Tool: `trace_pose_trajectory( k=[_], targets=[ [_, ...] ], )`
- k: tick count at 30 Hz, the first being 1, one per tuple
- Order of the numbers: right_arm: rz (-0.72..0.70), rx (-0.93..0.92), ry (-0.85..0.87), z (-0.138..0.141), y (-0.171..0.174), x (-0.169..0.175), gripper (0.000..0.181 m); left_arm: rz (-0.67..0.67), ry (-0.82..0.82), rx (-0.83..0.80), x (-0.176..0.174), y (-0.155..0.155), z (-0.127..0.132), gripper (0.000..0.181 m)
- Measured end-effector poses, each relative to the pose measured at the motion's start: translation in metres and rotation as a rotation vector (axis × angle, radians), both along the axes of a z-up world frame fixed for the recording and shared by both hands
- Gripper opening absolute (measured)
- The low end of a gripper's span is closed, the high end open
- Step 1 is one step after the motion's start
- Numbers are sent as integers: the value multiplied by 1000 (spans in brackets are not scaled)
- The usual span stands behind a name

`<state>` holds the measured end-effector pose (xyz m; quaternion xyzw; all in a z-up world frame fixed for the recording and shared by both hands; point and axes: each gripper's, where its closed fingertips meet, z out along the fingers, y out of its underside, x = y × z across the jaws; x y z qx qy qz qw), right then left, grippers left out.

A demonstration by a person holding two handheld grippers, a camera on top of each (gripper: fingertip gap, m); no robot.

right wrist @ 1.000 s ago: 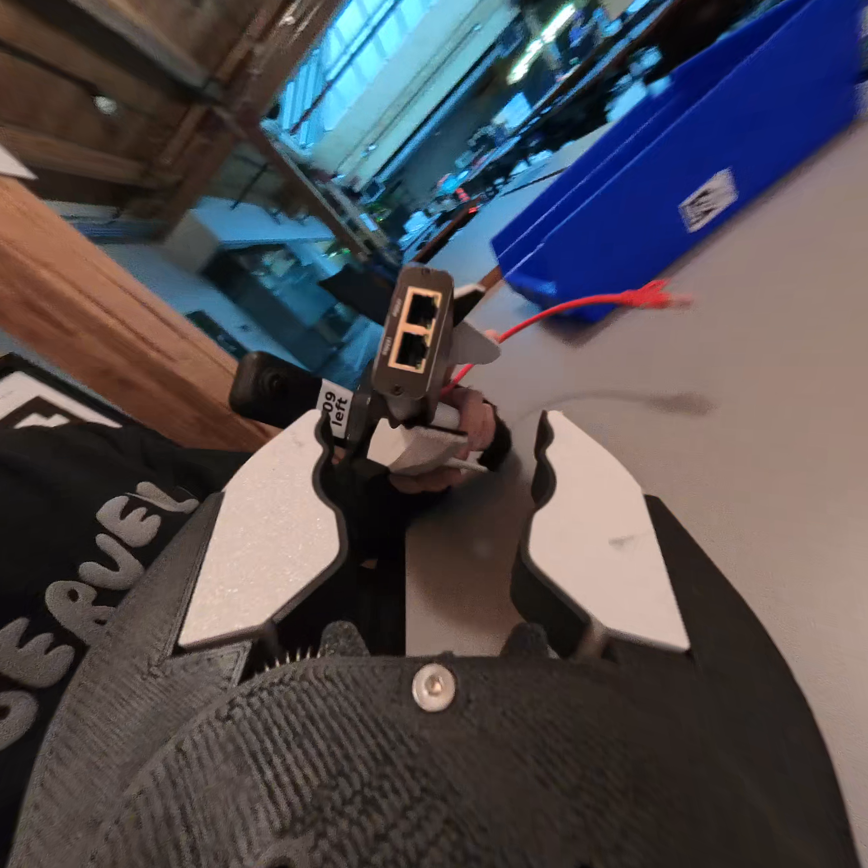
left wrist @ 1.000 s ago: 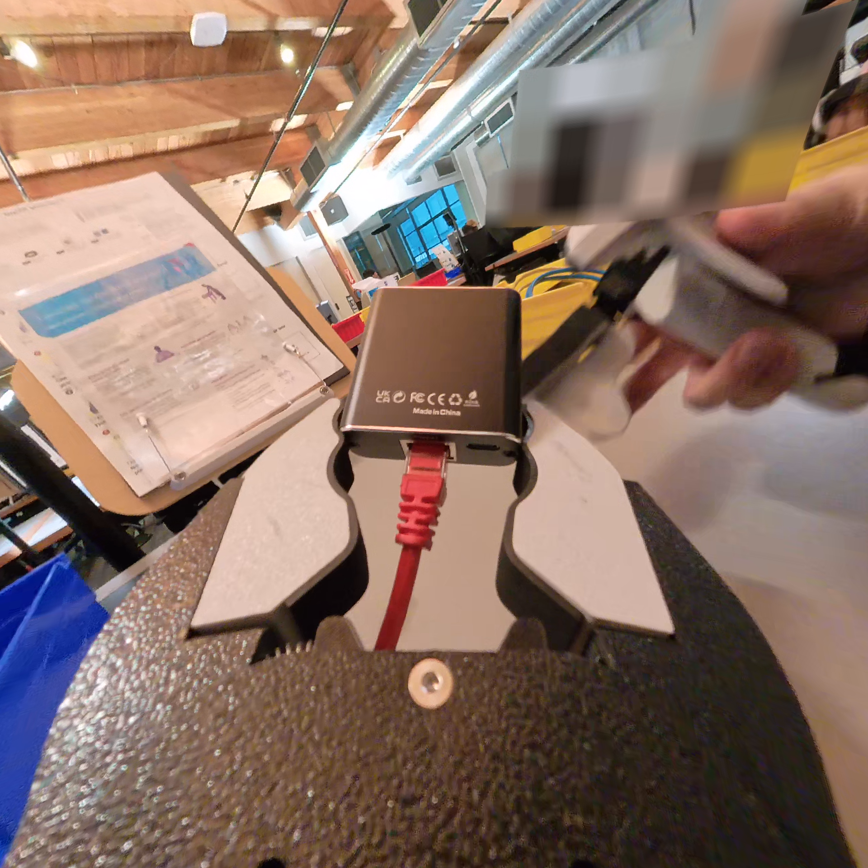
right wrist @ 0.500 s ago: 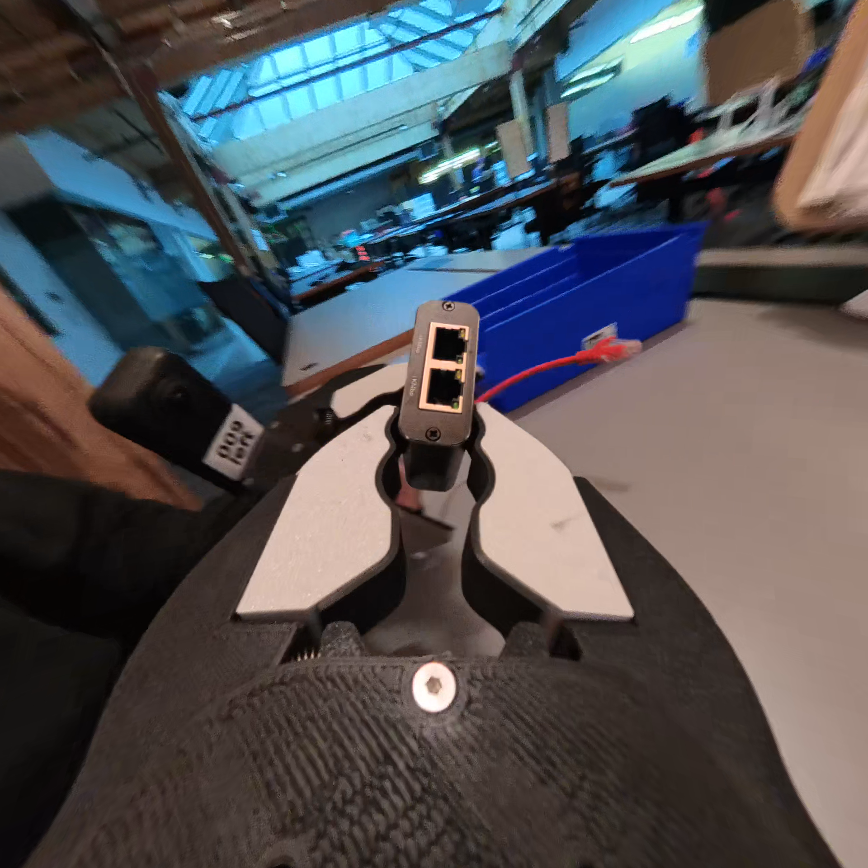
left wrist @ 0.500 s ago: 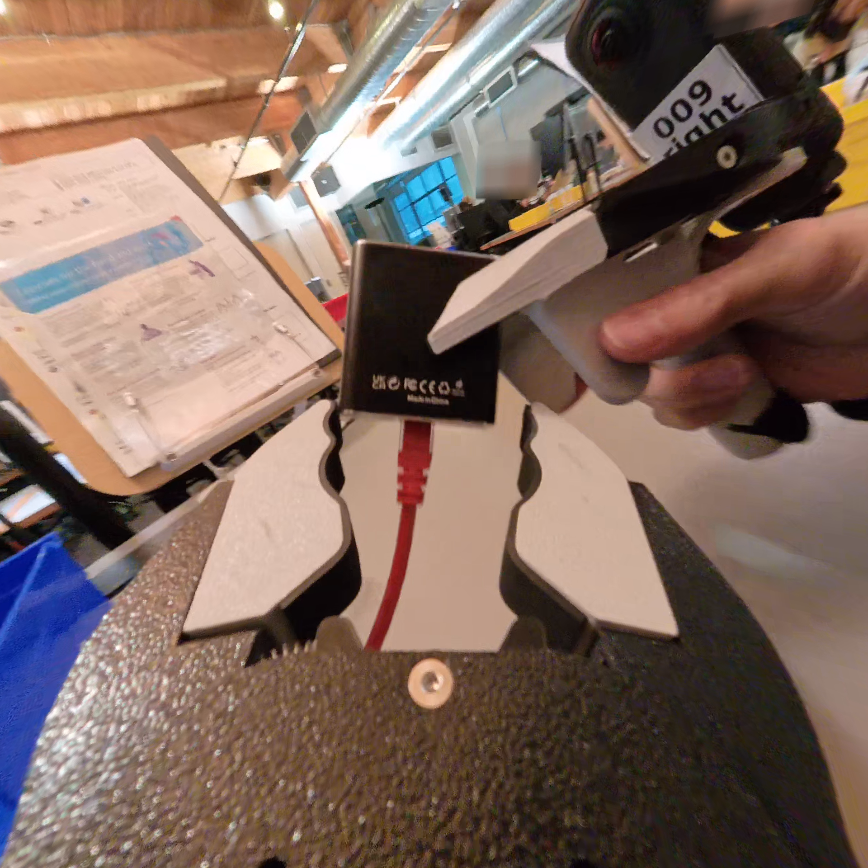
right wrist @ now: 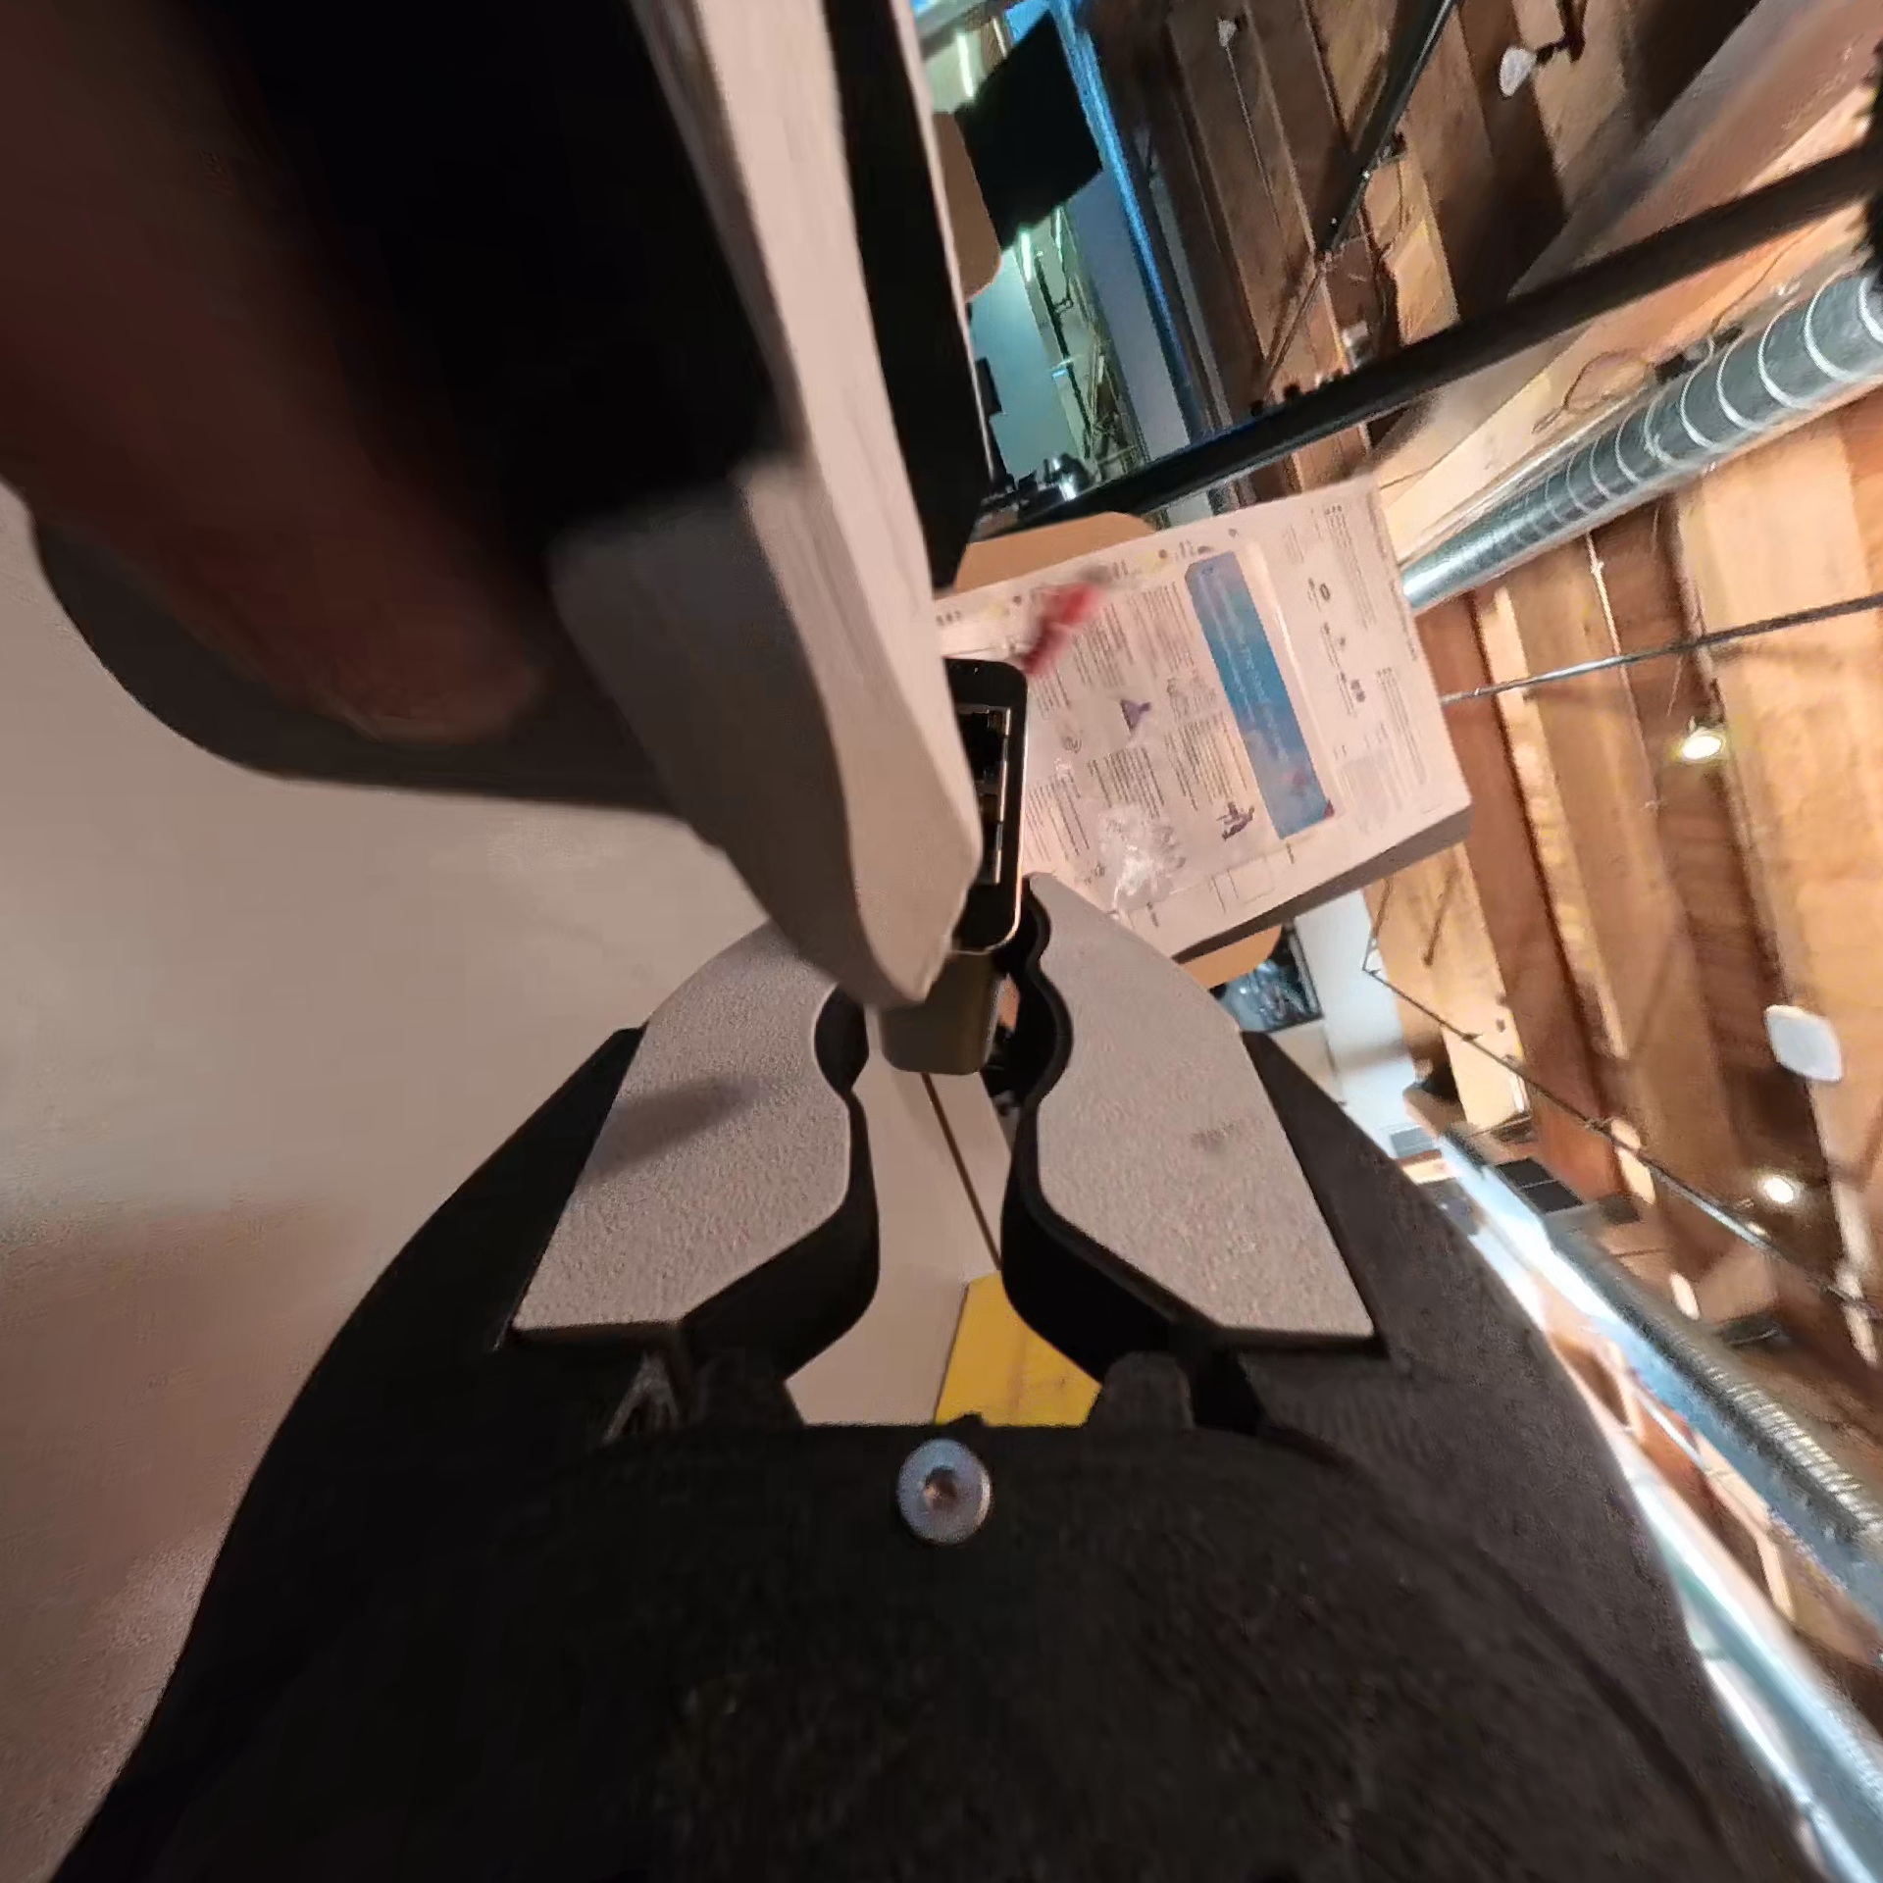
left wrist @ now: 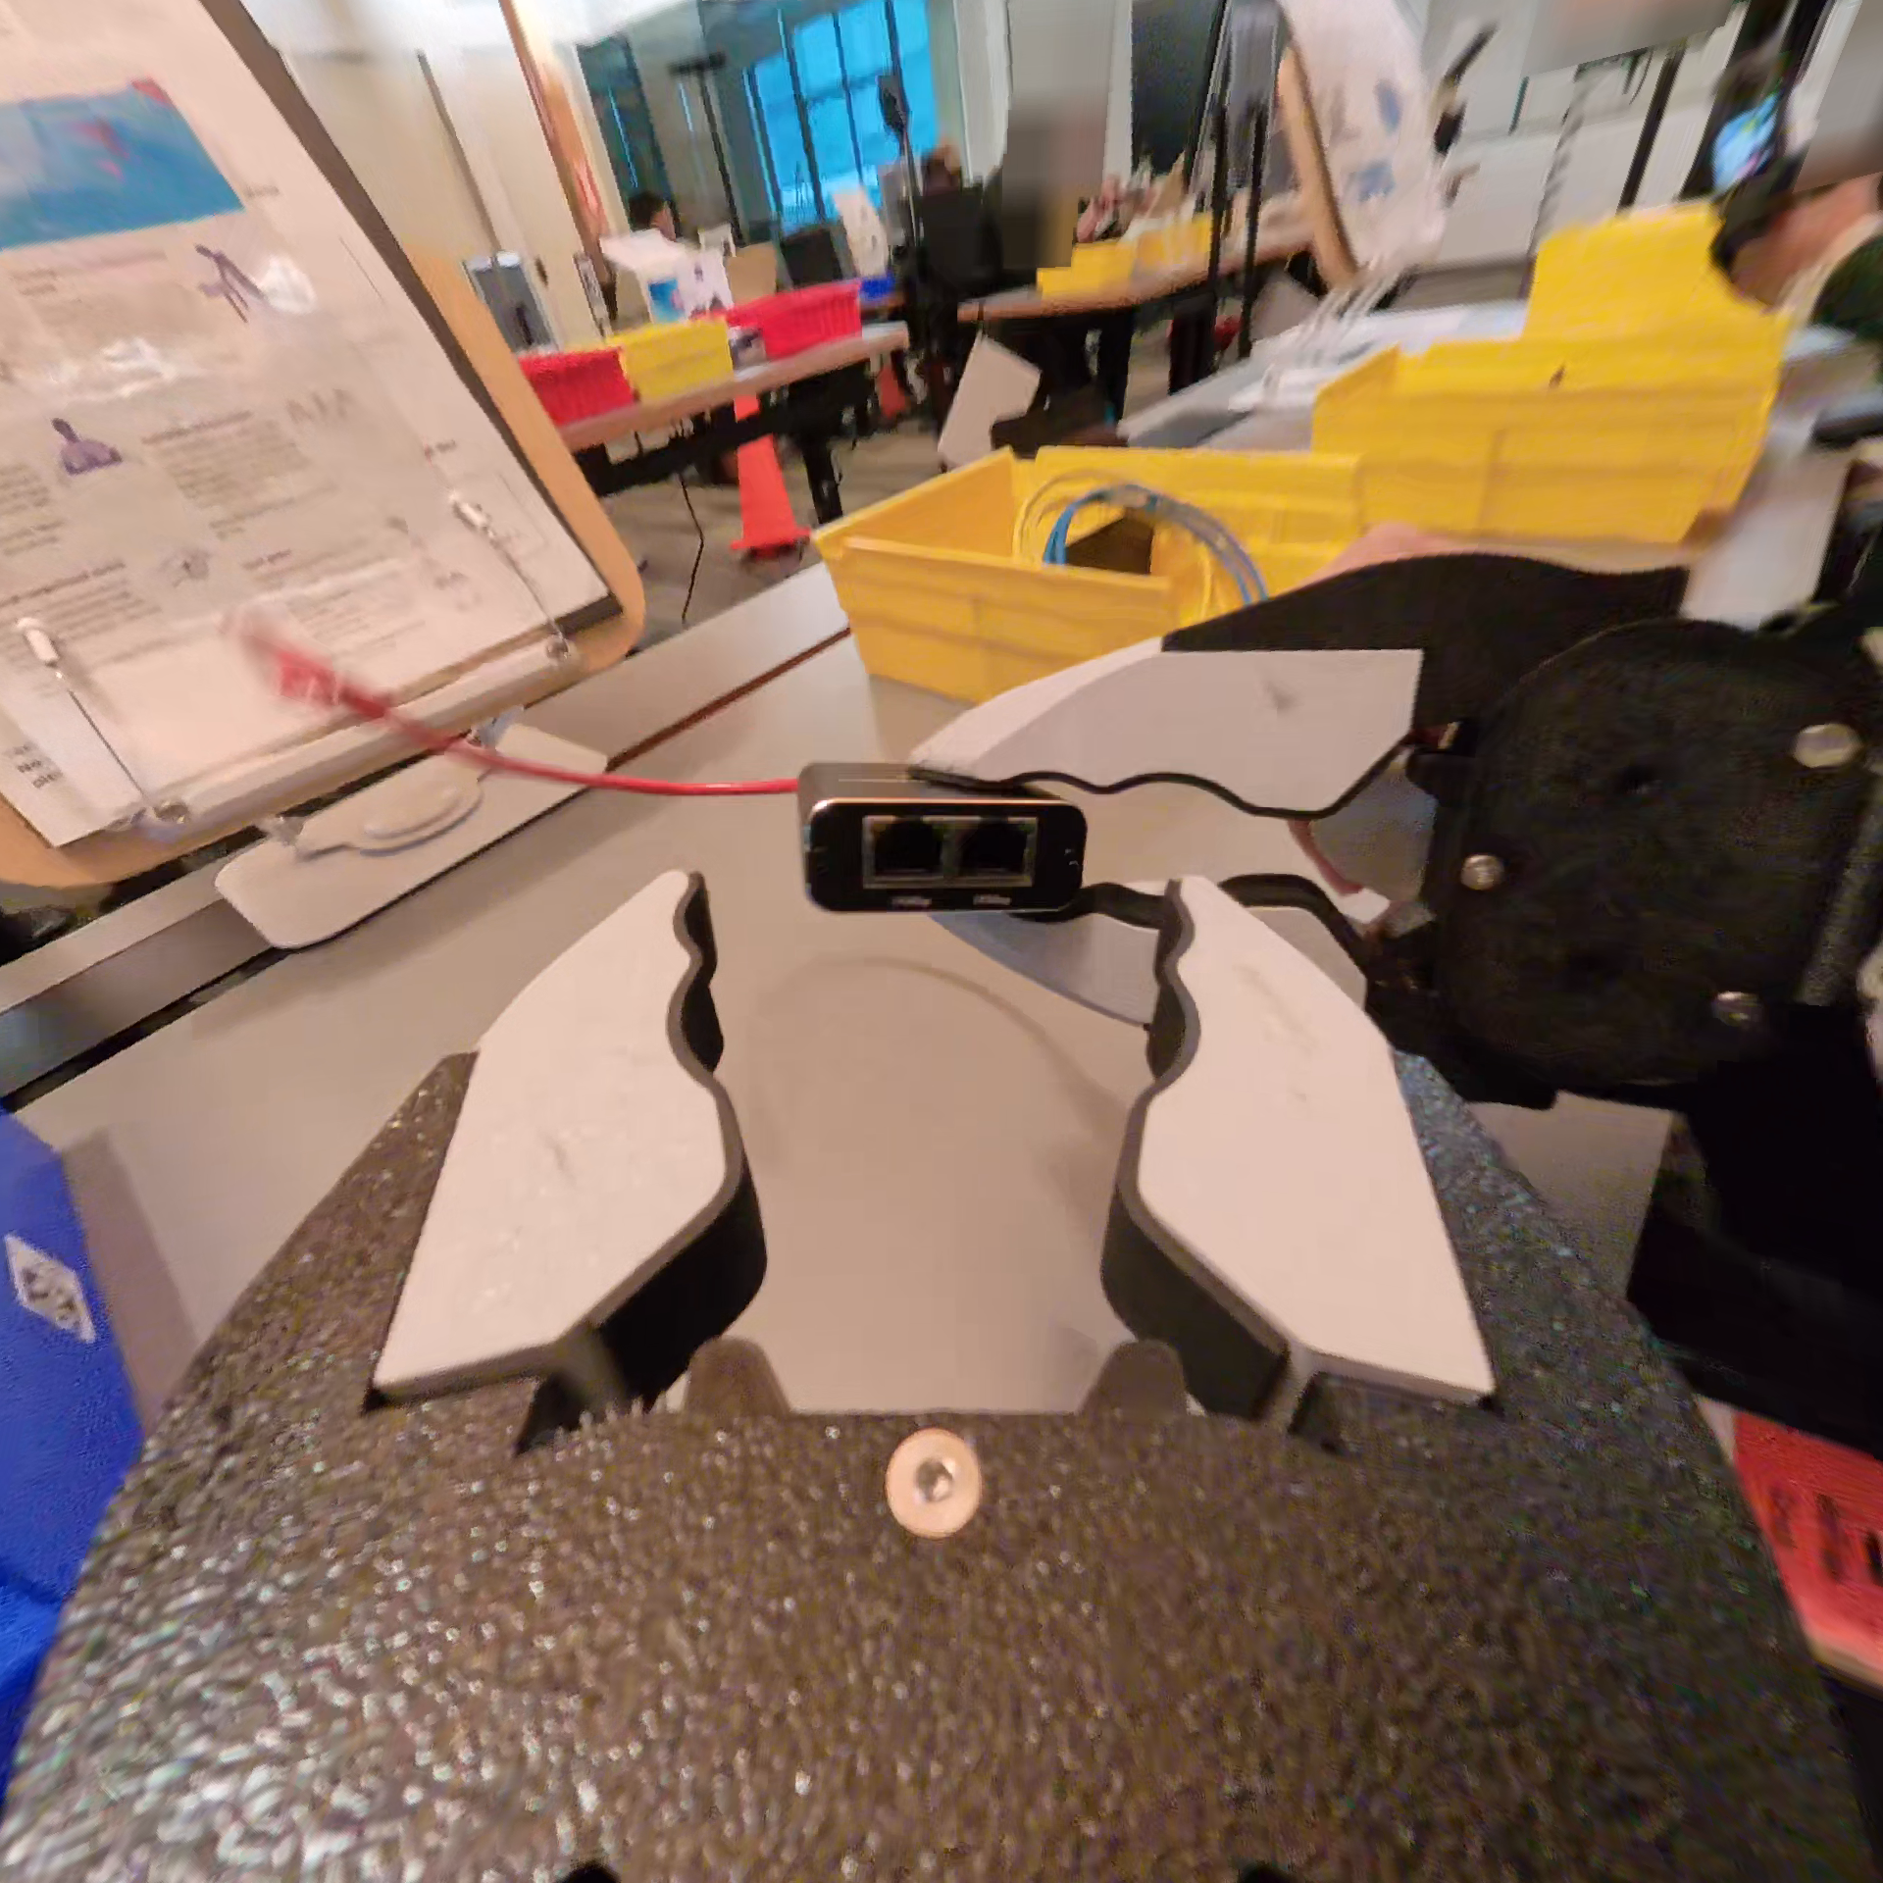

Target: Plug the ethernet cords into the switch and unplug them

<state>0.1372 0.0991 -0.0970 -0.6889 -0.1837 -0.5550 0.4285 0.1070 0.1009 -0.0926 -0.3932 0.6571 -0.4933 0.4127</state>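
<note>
Right claw (right wrist: 943, 978) clamps the switch (left wrist: 943, 851) above the desk (left wrist: 652, 846), both facing ports empty; left claw (left wrist: 932, 922), spread and empty, must next fetch the dangling red cord (left wrist: 611, 779).

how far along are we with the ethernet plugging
Done: right gripper clamps the switch; the red cord runs to its far end. In hand: left gripper open, empty, facing two empty ports. Left: plugging those, then unplugging.

Small black metal switch box (left wrist: 943, 851) with a thin red cord (left wrist: 571, 769); grey-padded, black speckled left gripper (left wrist: 932, 943); yellow plastic bins (left wrist: 978, 601); blue bin (left wrist: 51, 1427); grey tabletop (left wrist: 306, 1060).
</note>
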Motion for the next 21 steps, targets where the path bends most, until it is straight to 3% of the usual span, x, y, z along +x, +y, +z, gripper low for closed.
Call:
trace_pose_trajectory(
  k=[5, 9, 12, 13, 16, 18, 21],
  targets=[
    [28, -25, -40, -5, 13, -17, 25, 14, 100, -46, 3, 3, -18, 67],
    [39, -34, -41, -7, 15, -18, 25, 8, 75, -45, 5, 7, -19, 61],
    [129, 32, 73, -4, 16, -20, 28, -32, 21, -113, 6, 8, -12, 61],
    [178, 89, 146, 2, 15, -21, 40, -37, -7, -128, 5, 12, -7, 61],
    [318, 291, 524, 17, 5, -17, 64, -76, -111, -151, 0, 27, 10, 61],
    [453, 436, 910, 22, 1, -16, 81, -163, -218, -193, -9, 30, 26, 61],
    [803, 645, 1564, 40, -4, -29, 82, -317, -357, -221, -24, 21, 36, 61]
  ],
)
